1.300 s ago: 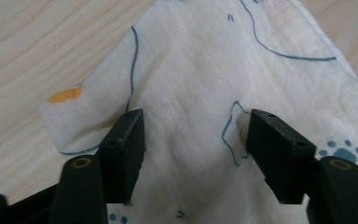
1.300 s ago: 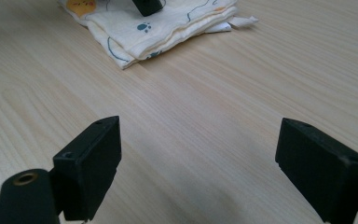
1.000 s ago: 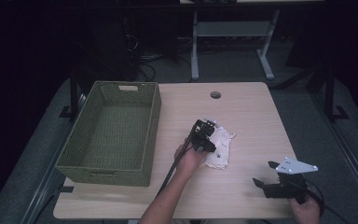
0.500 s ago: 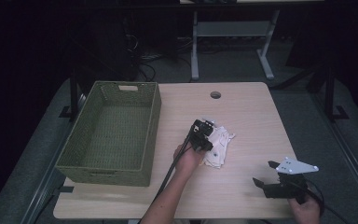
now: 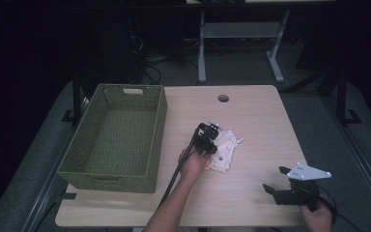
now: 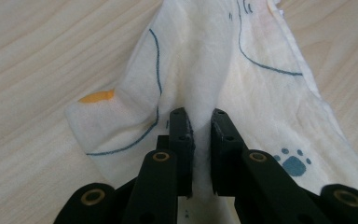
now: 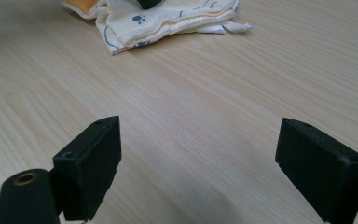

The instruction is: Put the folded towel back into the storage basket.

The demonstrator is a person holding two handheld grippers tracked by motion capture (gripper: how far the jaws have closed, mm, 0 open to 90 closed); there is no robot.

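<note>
A cream cloth (image 5: 228,145) printed with blue lines and paw marks lies crumpled at the middle of the wooden table (image 5: 251,203). My left gripper (image 5: 214,145) points down into it. Its jaws have just been closing, and in the left gripper view (image 6: 199,114) they stand nearly together, pinching a raised fold of the cloth (image 6: 205,60) between the pads. My right gripper (image 5: 274,179) rests near the table's front right edge. Its jaws (image 7: 200,154) are wide apart over bare wood, with the cloth (image 7: 168,18) farther off.
A deep green woven basket (image 5: 157,130) stands on the left of the table, close to the left hand. A round cable hole (image 5: 223,98) sits near the far edge. Desk legs and cables stand on the dark floor beyond.
</note>
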